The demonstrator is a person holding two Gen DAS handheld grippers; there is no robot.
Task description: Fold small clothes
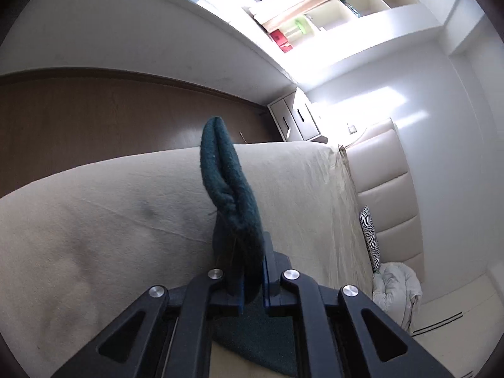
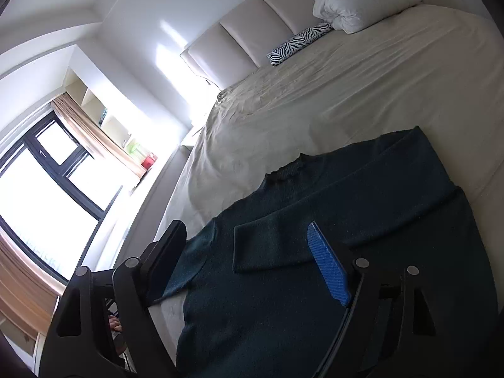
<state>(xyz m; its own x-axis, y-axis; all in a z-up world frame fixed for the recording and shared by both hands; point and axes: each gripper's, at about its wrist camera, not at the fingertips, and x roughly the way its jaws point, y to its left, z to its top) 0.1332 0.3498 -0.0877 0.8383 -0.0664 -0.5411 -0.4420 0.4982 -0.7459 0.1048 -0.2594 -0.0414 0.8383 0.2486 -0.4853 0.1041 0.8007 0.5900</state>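
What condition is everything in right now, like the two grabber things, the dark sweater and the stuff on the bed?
Left gripper: shut on a bunched fold of the sweater, lifted off the bed.
Right gripper: open, holding nothing, fingers either side of the sweater.
Dark green sweater: lying on the bed, one sleeve folded across the chest.
Bed sheet: wrinkled.
White duvet: crumpled by the headboard.

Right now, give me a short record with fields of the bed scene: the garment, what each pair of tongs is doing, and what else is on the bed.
garment: dark teal sweater, lying on the beige bed sheet, one sleeve folded across the chest
left tongs: shut on a fold of the sweater, lifted above the sheet
right tongs: open, held over the sweater, gripping nothing
also on the bed: zebra-print pillow, white duvet bunched by the padded headboard
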